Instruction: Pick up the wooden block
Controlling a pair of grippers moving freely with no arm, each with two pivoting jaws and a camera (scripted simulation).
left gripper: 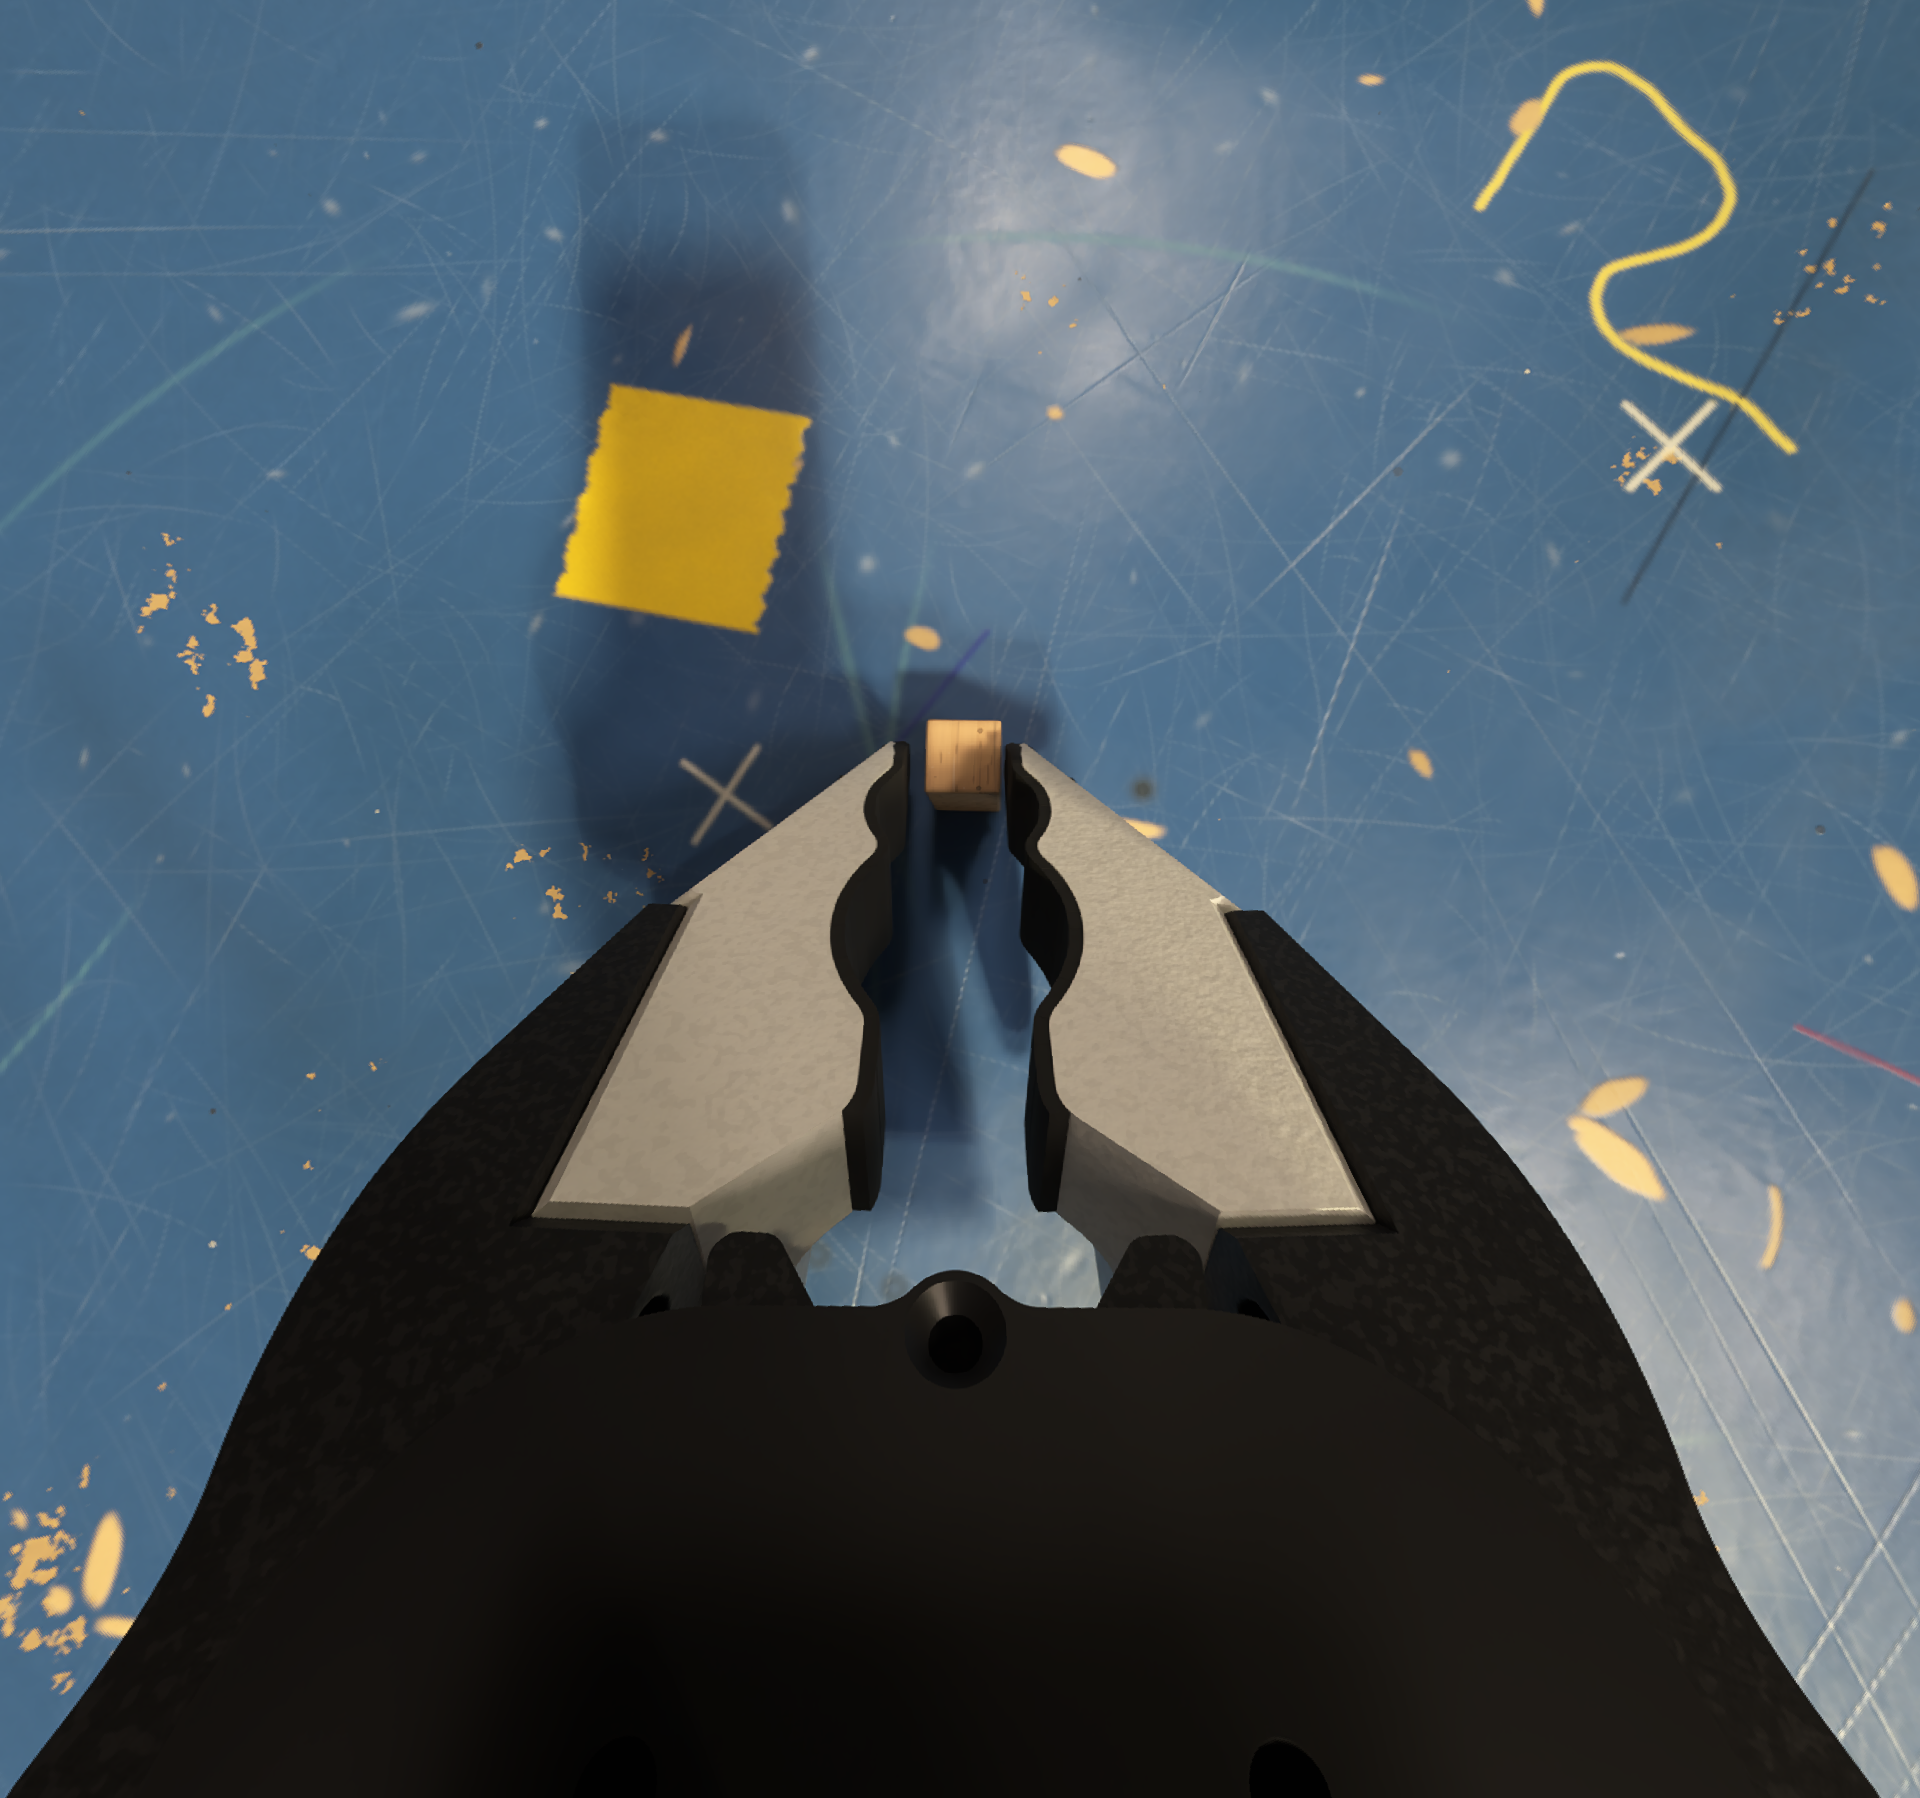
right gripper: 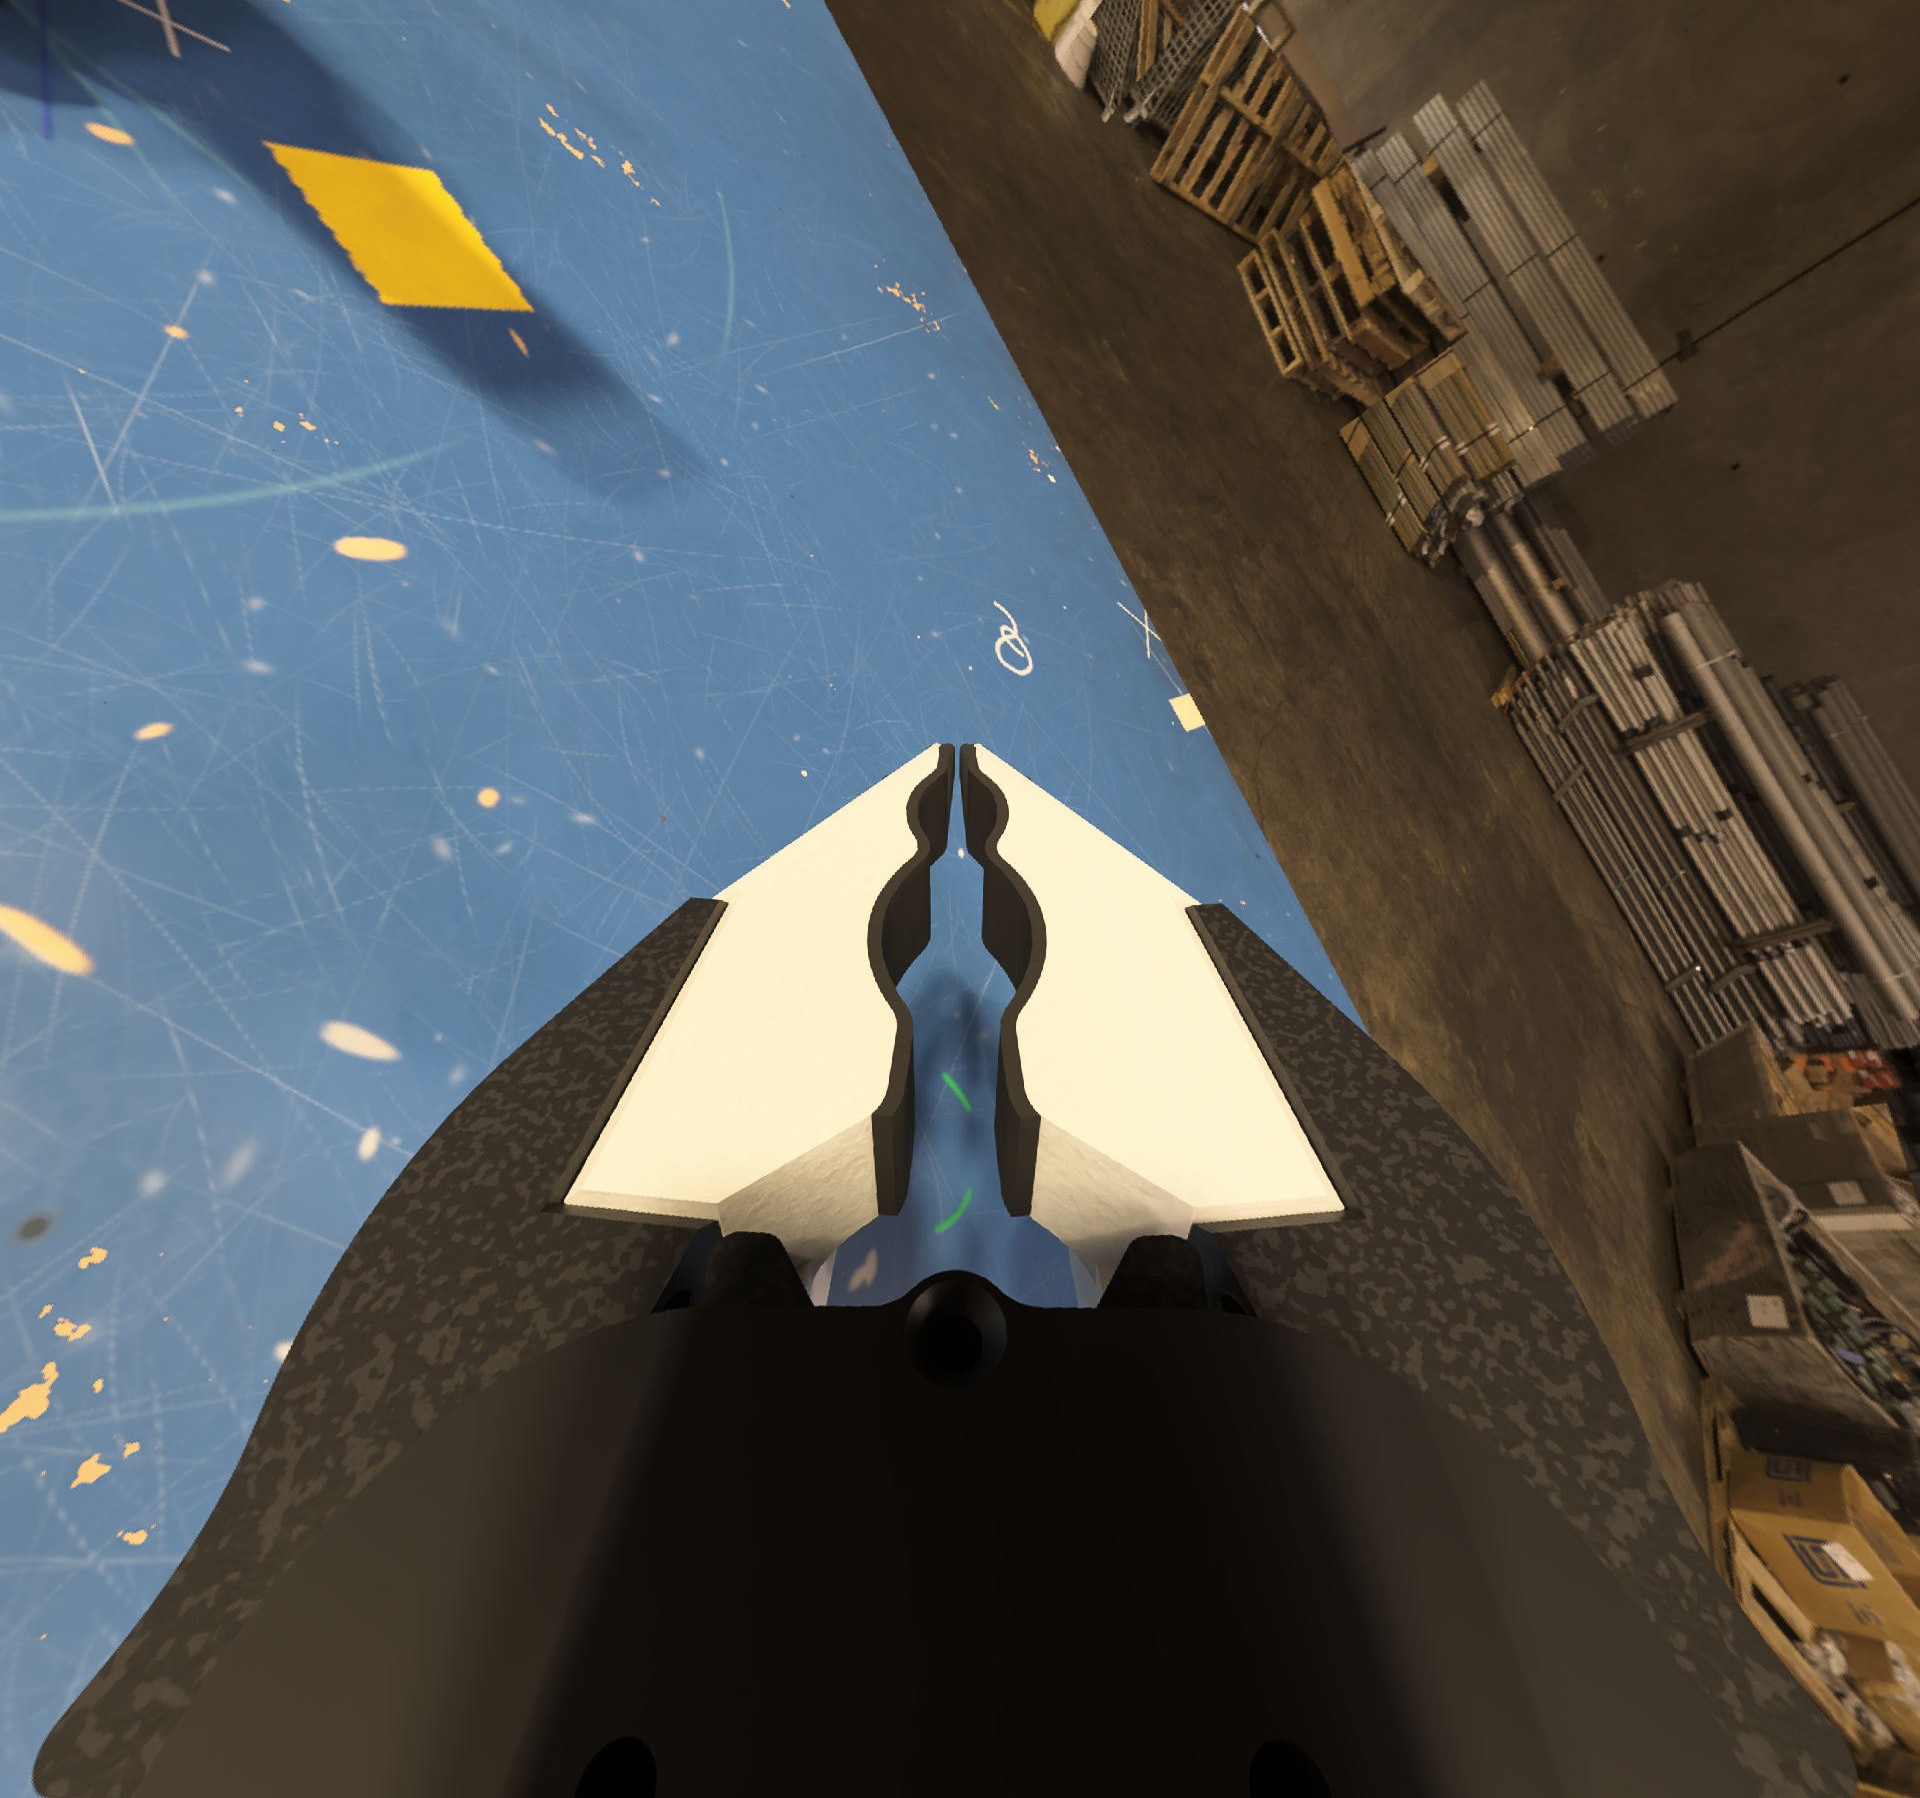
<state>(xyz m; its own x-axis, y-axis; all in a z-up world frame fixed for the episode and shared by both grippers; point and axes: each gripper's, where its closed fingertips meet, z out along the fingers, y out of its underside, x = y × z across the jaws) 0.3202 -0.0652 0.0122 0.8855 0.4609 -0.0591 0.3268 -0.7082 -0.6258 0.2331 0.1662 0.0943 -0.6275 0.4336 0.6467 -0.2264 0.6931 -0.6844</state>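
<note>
The wooden block (left gripper: 963, 761) is a small pale cube that sits between the fingertips of my left gripper (left gripper: 957, 761), over the scratched blue table (left gripper: 1351, 605). The jaws have closed to the block's width, with the dark pads against its sides. The block's far end sticks out a little past the tips. My right gripper (right gripper: 956, 751) is shut and empty, with its pads nearly touching, and it hovers over the blue table (right gripper: 520, 709) close to the table's edge. The block does not show in the right wrist view.
A flat yellow patch (left gripper: 686, 507) lies on the table left of the block and also shows in the right wrist view (right gripper: 400, 226). White crosses (left gripper: 727, 792) and a yellow squiggle (left gripper: 1652, 252) are painted marks. Beyond the table edge (right gripper: 1091, 501) are pallets (right gripper: 1299, 221) and pipes (right gripper: 1714, 813).
</note>
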